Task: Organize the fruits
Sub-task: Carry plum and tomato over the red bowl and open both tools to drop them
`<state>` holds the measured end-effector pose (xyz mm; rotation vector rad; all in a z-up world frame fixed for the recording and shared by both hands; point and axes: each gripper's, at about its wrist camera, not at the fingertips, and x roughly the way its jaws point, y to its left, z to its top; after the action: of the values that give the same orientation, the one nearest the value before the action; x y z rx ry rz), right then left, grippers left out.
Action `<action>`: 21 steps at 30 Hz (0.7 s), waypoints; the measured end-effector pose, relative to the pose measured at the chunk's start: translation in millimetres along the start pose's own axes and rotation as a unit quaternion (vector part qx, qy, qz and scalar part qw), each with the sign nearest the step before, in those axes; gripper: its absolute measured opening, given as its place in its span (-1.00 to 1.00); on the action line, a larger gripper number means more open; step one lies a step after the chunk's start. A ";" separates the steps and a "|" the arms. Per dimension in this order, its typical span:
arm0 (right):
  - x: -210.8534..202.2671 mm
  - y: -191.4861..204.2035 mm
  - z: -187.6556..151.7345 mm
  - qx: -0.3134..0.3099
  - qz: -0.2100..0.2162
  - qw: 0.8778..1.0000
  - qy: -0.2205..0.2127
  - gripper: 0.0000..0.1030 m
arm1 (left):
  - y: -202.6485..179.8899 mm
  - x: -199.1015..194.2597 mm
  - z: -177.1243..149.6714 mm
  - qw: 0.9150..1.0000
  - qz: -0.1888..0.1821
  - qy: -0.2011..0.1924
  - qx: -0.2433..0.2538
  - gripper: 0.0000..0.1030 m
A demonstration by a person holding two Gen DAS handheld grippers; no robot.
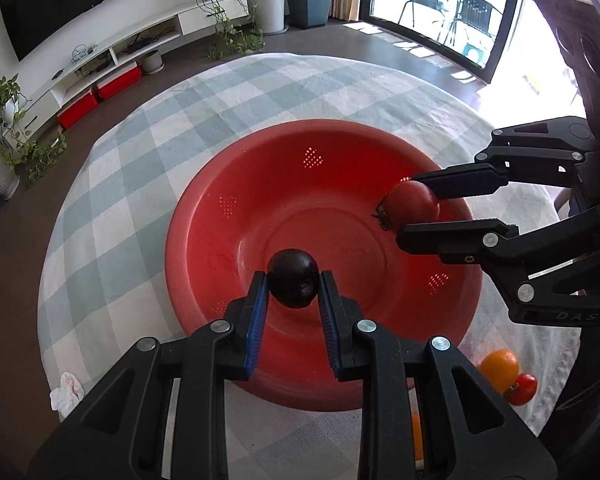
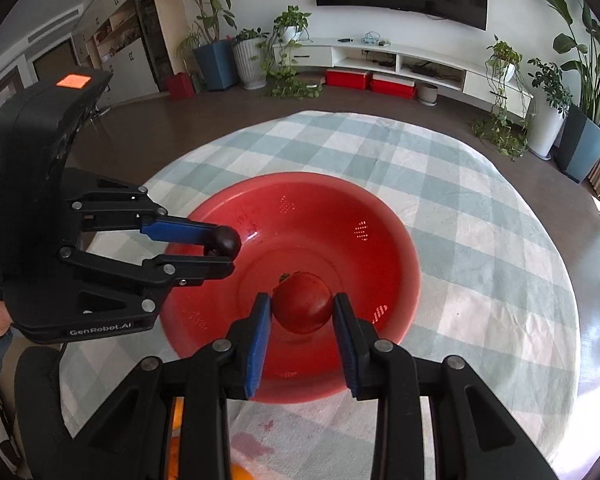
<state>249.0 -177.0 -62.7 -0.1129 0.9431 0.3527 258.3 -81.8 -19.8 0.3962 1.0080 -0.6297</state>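
Two grippers over one red bowl (image 1: 204,216): left gripper (image 1: 293,280) pinches one dark fruit (image 1: 293,284), right gripper (image 2: 302,304) one tomato (image 2: 302,302).

L gripper (image 1: 293,280) clamped on dark fruit (image 1: 293,283), R gripper (image 2: 302,300) clamped on tomato (image 2: 302,303); both angled downward, tips near each other.

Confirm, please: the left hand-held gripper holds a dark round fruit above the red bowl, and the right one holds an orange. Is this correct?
Not fully. The right hand-held gripper holds a red tomato, not an orange; the right wrist view shows it. The left hand-held gripper does hold the dark round fruit above the red bowl.
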 end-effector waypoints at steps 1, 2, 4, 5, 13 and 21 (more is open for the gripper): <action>5.7 -1.0 1.4 -0.002 0.002 1.000 0.006 -0.33 | 0.0 5.2 0.1 1.000 -0.002 0.006 0.000 -0.54; 10.5 -0.8 2.5 -0.006 0.001 1.000 0.013 -0.33 | 0.1 10.5 0.0 1.000 -0.006 0.013 -0.001 -0.54; 19.5 0.6 3.3 -0.015 -0.002 1.000 0.023 -0.33 | 0.3 20.5 -2.1 1.000 -0.012 0.022 -0.001 -0.54; 24.3 0.1 3.7 -0.017 -0.004 0.999 0.028 -0.33 | -0.2 24.2 -2.8 1.000 -0.014 0.026 -0.003 -0.54; 44.1 1.7 0.0 -0.031 -0.028 0.998 0.042 -0.33 | 2.3 32.8 -4.0 1.000 -0.010 0.021 -0.017 -0.53; 47.3 11.4 -2.3 -0.053 -0.042 0.997 0.035 -0.17 | 4.4 32.6 -3.9 1.000 -0.003 0.008 -0.022 -0.52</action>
<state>268.6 -155.3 -101.6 -0.2636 0.9865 0.3228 271.1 -86.1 -50.1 0.3596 1.0374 -0.6099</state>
